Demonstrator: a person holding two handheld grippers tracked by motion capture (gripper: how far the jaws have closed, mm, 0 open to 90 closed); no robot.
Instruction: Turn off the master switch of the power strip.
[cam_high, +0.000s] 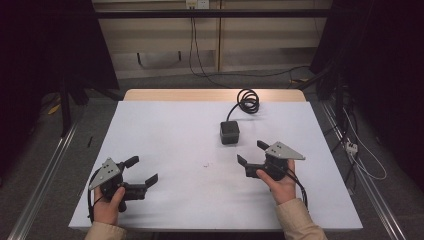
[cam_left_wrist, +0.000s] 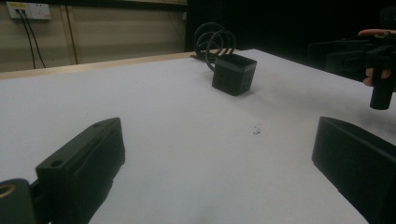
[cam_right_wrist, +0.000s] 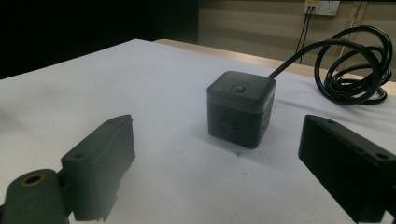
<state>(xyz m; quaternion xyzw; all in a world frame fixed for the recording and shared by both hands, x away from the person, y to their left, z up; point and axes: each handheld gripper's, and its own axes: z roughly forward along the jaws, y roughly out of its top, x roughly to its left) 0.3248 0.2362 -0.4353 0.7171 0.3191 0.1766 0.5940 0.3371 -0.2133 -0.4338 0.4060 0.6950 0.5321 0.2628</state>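
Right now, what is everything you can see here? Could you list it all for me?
power cube: one, dark grey, on the sheet right of the middle, toward the far side, ahead of the right gripper
coiled cable: one, black, at the table's far edge, running to the power cube
small scrap: one, pale, on the sheet between the two grippers
white sheet: one, covering the table
table: one, light wood, bare strip showing at the far edge
wall socket: one, white, on the far wall
left gripper: one, black, near left, jaws apart
right gripper: one, black, near right, jaws apart
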